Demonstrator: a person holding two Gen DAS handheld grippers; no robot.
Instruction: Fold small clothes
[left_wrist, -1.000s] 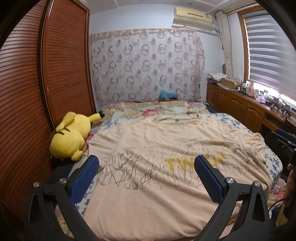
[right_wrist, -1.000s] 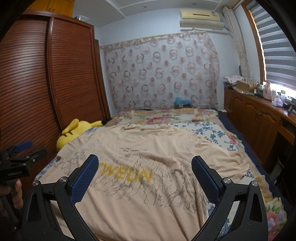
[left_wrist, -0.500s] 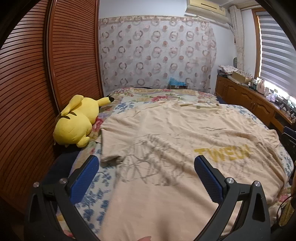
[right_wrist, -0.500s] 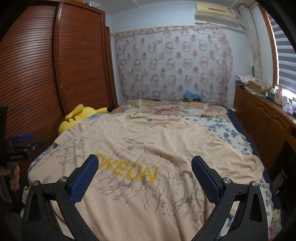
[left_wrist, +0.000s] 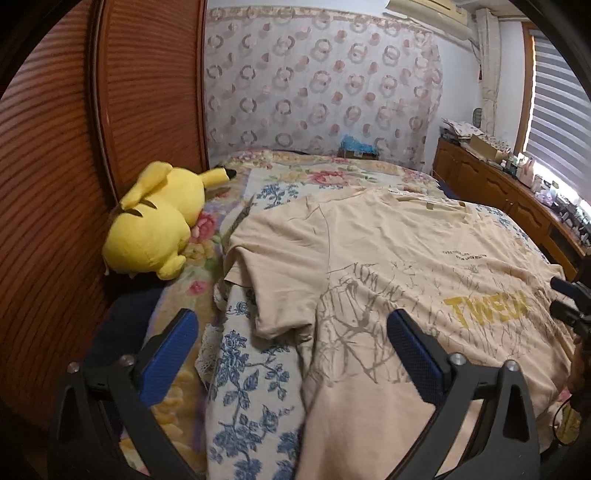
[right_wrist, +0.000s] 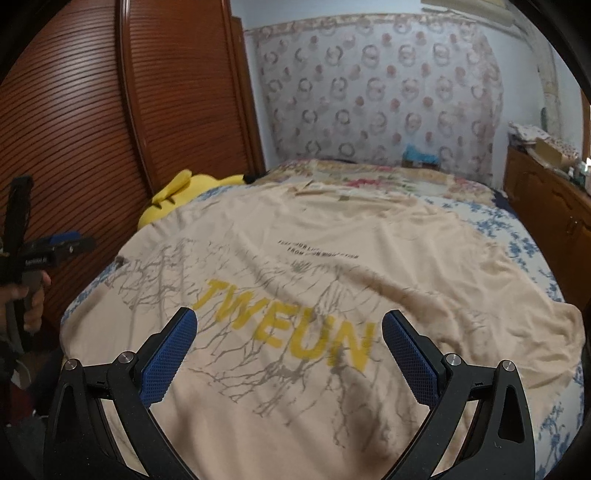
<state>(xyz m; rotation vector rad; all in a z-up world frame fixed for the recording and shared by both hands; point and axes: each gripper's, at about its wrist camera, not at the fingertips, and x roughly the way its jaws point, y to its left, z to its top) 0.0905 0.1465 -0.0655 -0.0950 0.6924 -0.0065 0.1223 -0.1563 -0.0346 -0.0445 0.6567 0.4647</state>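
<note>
A beige T-shirt (left_wrist: 388, 251) with yellow "TWEUN" lettering and a grey branch print lies spread flat on the bed, neck at the far end. My left gripper (left_wrist: 290, 321) hovers over the shirt's left side, where the short sleeve (left_wrist: 273, 295) lies partly folded. Its jaws are wide and closing, and nothing is pressed between the pads. My right gripper (right_wrist: 290, 319) hangs open above the lettering on the T-shirt (right_wrist: 332, 236), with nothing held.
A yellow plush toy (left_wrist: 155, 229) lies at the bed's left edge against the brown slatted wardrobe (left_wrist: 110, 110). The floral bedcover (left_wrist: 251, 387) shows around the shirt. A wooden cabinet (left_wrist: 498, 192) with clutter runs along the right wall. A hand (right_wrist: 33, 302) is at far left.
The left gripper has moved left and down, from over the shirt's middle to its left sleeve and the bedcover. The right gripper has come lower and closer to the lettering.
</note>
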